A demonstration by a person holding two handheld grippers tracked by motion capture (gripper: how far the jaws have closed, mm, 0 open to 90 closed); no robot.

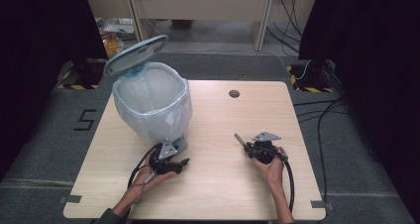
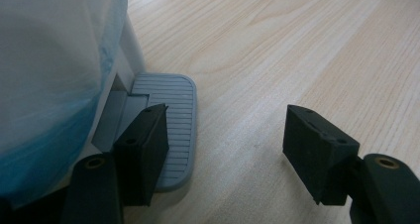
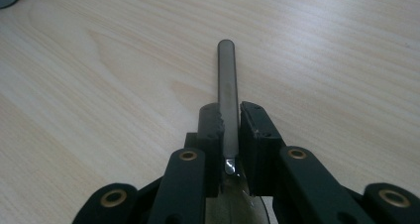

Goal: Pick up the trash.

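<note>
The person's two hands are lying nearest, at the near edge of the table [image 1: 223,194]. The left hand [image 1: 148,177] is holding the left gripper [image 1: 181,153] close to the near left corner, right at the foot of a pedal bin [image 1: 148,116]. Its jaws are standing apart with nothing between them. In the left gripper view one jaw is lying over the ribbed grey pedal [image 2: 173,110], apparently pressing it down, while the other is hanging over bare wood. The bin, lined with a pale plastic bag [image 1: 171,120], is sitting on the left half of the table, and its lid [image 1: 136,54] is standing tilted up and back, so the mouth is open.

Towards the near right corner, well apart from the bin, the right hand [image 1: 270,169] is holding the right gripper [image 1: 246,145], which is clenched on a spoon [image 3: 228,85]. The jaws are pinching the handle low down, near the bowl, and the rest is sticking out in front of them. The spoon's long axis is running along the gripper's own line, roughly level over the table, with the free handle end pointing towards the far left, in the direction of the bin.

By this reading the work is about halfway. The spoon is picked up and the bin is held open. Carrying the spoon across, bringing it over the mouth and letting go are probably still to come.
</note>
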